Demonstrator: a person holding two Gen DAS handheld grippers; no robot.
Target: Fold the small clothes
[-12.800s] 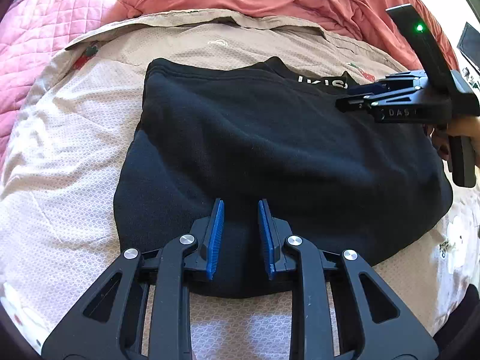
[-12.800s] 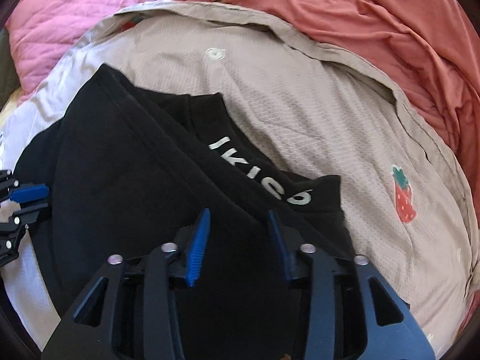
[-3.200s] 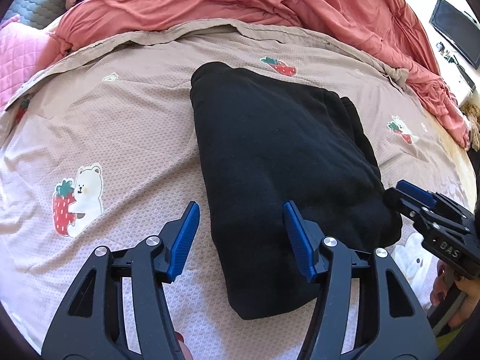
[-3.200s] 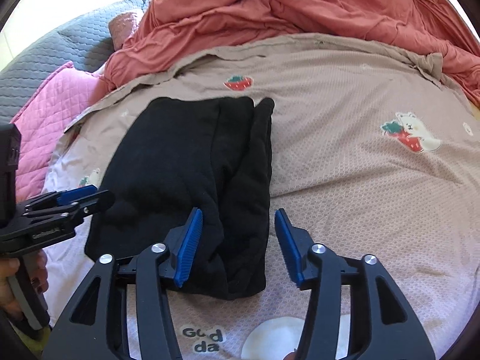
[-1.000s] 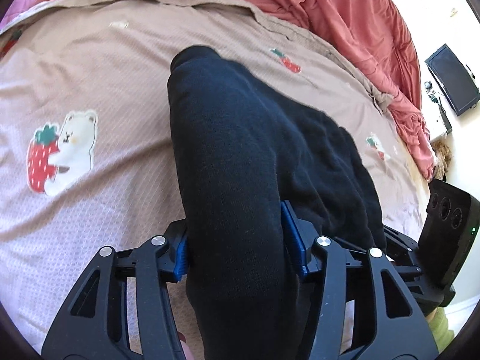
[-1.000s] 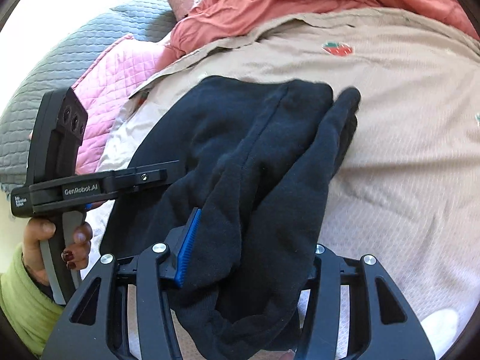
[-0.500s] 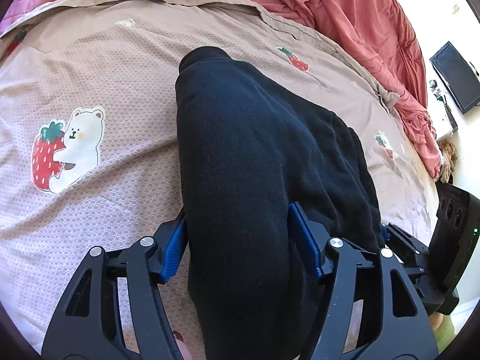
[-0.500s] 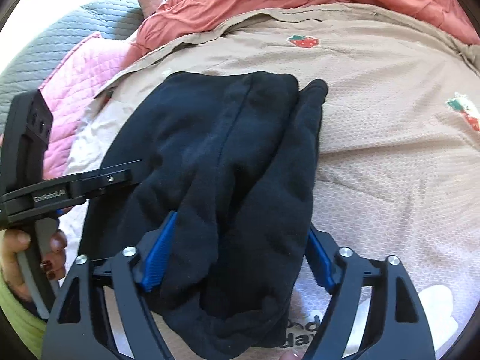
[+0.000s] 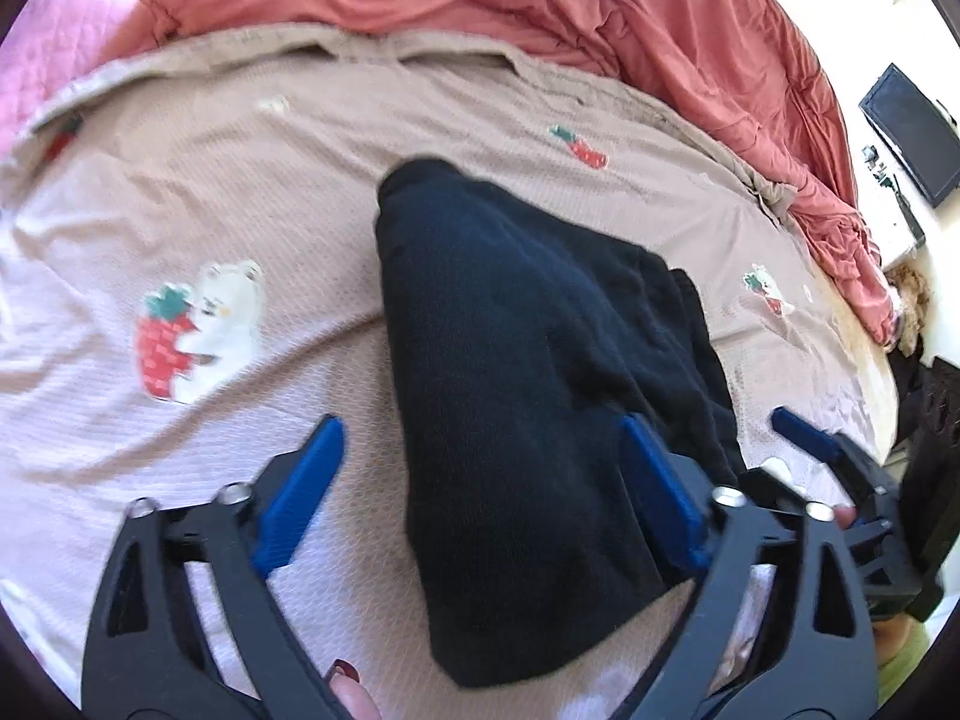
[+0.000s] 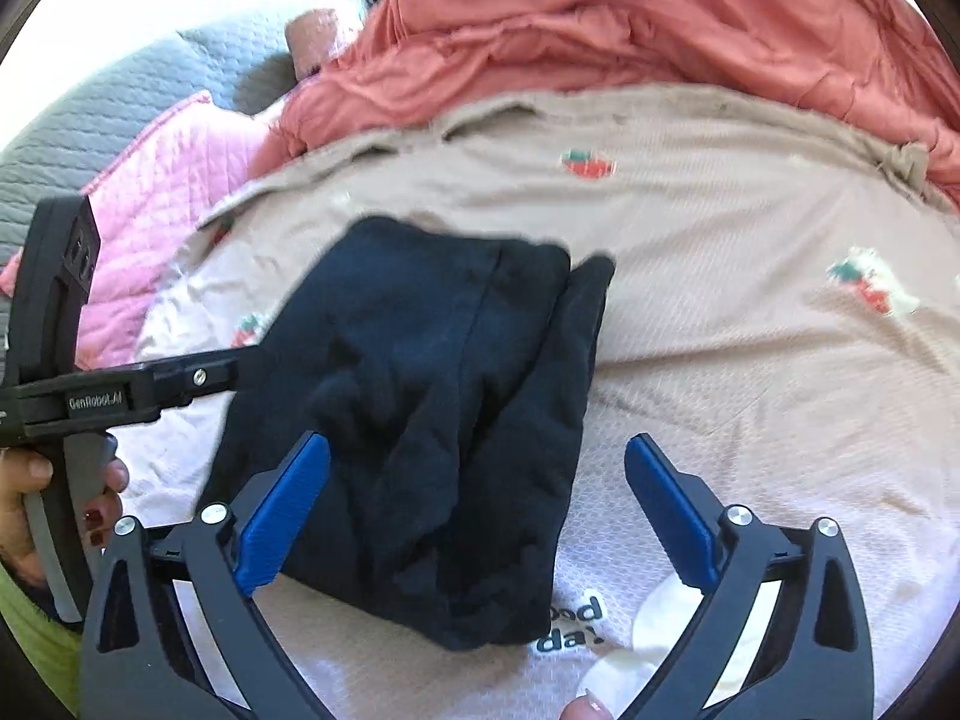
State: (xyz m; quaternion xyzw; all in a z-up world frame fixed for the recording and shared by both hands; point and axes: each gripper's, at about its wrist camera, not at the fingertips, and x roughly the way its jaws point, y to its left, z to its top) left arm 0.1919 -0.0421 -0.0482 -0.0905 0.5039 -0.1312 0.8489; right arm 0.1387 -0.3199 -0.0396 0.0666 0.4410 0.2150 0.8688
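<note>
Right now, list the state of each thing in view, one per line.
Garment: folded into a long bundle, lying on the sheet, released.
Left gripper: jaws opening, pads clear of the garment.
Right gripper: jaws opening, nothing held.
Quilt: bunched up at the far edge.

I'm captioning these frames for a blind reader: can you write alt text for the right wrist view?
A folded black garment lies on a beige bedsheet printed with strawberries, between the opening blue-padded fingers of the right gripper, which no longer press it. The left gripper reaches in from the left; a coral duvet lies behind.
</note>
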